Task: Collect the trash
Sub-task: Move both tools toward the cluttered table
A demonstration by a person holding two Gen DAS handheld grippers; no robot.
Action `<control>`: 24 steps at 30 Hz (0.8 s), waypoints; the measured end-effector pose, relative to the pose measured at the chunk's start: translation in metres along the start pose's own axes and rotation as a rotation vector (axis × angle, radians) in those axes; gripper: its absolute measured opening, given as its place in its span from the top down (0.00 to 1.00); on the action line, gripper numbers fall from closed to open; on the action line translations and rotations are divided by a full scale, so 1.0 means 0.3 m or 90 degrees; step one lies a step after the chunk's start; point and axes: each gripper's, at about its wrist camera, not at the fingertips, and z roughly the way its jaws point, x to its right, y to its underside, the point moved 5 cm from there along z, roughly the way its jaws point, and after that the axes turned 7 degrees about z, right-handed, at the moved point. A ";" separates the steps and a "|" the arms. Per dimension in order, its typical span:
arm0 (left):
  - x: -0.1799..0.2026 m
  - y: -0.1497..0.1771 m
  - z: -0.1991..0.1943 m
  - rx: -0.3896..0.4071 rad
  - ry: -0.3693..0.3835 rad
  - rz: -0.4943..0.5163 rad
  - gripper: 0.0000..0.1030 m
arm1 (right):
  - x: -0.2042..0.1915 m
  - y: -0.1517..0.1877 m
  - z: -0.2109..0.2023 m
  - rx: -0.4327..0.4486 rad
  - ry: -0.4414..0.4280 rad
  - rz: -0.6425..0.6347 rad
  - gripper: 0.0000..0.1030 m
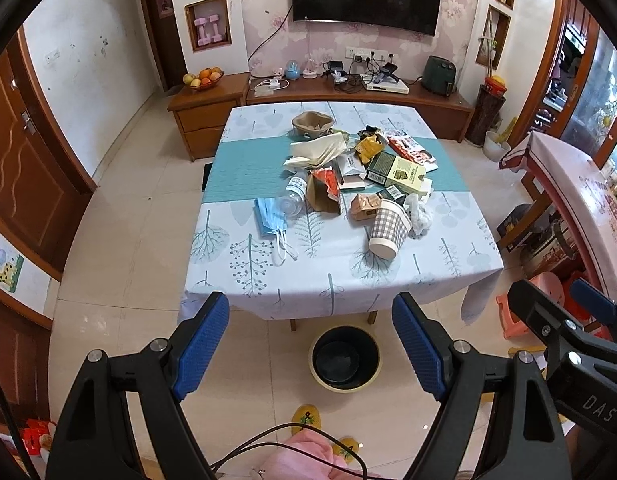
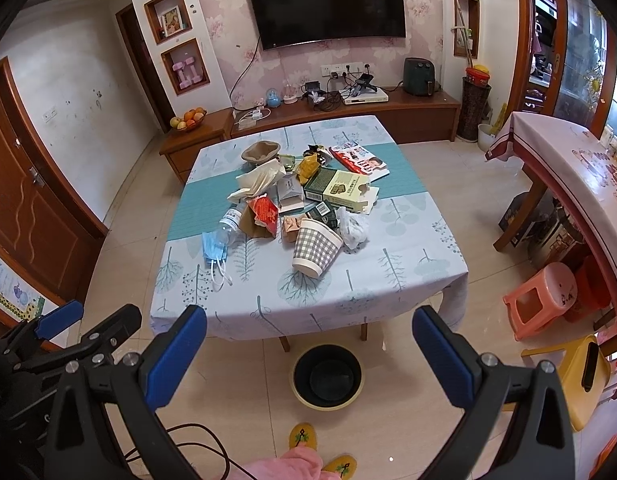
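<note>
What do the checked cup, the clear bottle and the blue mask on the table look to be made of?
Checked cup: seemingly paper, matte, with a printed check.
Clear bottle: likely thin plastic, see-through and glossy.
Blue mask: probably soft nonwoven fabric, pleated, with white ear loops.

We see a table (image 1: 428,276) under a tree-print cloth, bearing a trash heap (image 1: 348,172), a checked cup (image 1: 388,226) and a blue mask (image 1: 270,216).

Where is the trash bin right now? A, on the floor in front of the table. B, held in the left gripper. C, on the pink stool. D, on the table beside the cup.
A: the bin stands on the floor just before the table's near edge, below both open grippers.
</note>
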 end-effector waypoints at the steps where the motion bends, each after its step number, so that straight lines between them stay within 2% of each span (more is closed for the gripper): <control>1: -0.004 -0.001 0.002 -0.001 0.000 -0.001 0.20 | 0.001 0.002 -0.002 0.000 0.000 0.000 0.00; 6: -0.014 -0.003 0.010 -0.003 0.007 -0.009 0.24 | -0.004 0.001 0.002 0.001 0.000 -0.001 0.00; 8: -0.016 -0.002 0.008 -0.005 0.011 -0.008 0.33 | -0.004 0.000 0.000 0.001 0.001 -0.001 0.00; 24: -0.026 -0.095 0.050 0.006 0.039 0.010 0.34 | -0.040 -0.080 -0.008 0.024 0.017 0.017 0.00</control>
